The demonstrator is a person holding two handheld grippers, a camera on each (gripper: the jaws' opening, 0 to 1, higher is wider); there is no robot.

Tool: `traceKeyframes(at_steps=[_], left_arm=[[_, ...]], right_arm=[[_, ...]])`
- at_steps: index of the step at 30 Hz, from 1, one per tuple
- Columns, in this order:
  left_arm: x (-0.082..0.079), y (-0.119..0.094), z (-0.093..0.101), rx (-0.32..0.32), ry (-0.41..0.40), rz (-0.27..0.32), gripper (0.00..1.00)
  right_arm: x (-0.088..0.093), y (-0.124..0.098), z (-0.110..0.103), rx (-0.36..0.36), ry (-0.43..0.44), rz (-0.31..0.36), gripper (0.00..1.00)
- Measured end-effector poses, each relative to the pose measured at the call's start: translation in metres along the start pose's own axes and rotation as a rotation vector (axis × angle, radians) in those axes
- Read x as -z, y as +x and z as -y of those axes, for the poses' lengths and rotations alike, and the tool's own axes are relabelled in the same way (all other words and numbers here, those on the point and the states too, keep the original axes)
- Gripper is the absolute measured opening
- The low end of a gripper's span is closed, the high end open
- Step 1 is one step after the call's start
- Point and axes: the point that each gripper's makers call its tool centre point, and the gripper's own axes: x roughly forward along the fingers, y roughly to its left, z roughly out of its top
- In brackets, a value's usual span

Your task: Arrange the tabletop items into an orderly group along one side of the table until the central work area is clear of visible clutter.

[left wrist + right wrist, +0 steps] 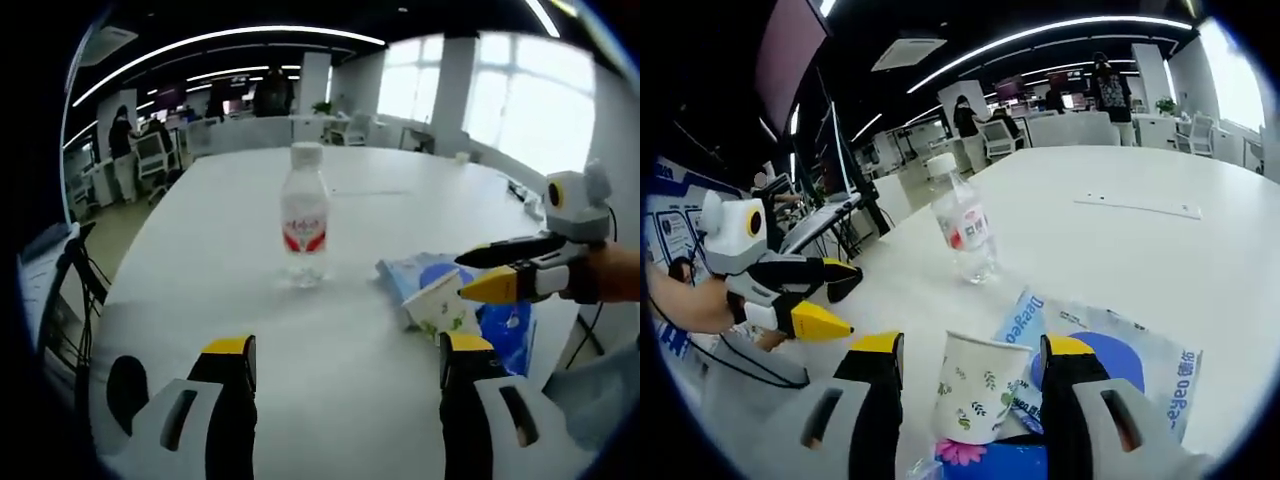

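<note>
Yellow-tipped tongs of the left gripper (345, 362) rise closest in the left gripper view, spread wide with bare white surface (220, 260) between them and nothing held. Beyond them a clear water bottle (304, 215) with a white cap and a red label stands upright near the middle of the surface. To its right lies a blue and white packet (505, 325), flat on the surface, and a paper cup (438, 303) printed with green leaves rests on it. The right gripper (487, 270) comes in from the right edge, held in a person's hand (615, 272), with its tips at the cup.

From the right gripper view, the right tongs (973, 352) stand open on either side of the cup (978, 388); I cannot tell whether they touch its sides. The cup stands upright on the packet (1120, 360), near the surface edge. The bottle (963, 222) is farther off, well apart from the cup. The left gripper (835, 300) hovers at the left, open, over the surface edge. Behind, an office with desks, chairs and ceiling light strips spreads out, with people standing far back.
</note>
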Motion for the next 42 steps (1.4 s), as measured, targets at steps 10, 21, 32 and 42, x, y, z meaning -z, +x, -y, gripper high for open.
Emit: traceKeyframes(at_steps=[10,21,32,42], left_arm=[[0.008,-0.005,0.005,0.004,-0.016,-0.012,0.71],[0.007,-0.008,0.000,-0.005,-0.034,-0.009,0.71],[0.015,-0.010,-0.004,-0.013,-0.058,-0.021,0.71],[0.022,-0.017,-0.007,-0.026,-0.085,-0.018,0.71]], right_arm=[[0.013,0.003,0.001,0.008,-0.001,-0.046,0.51],[0.021,0.009,0.007,0.027,0.020,-0.091,0.43],[0.032,0.013,0.004,0.020,0.066,-0.127,0.32],[0.018,0.015,-0.004,-0.005,0.038,-0.095,0.28]])
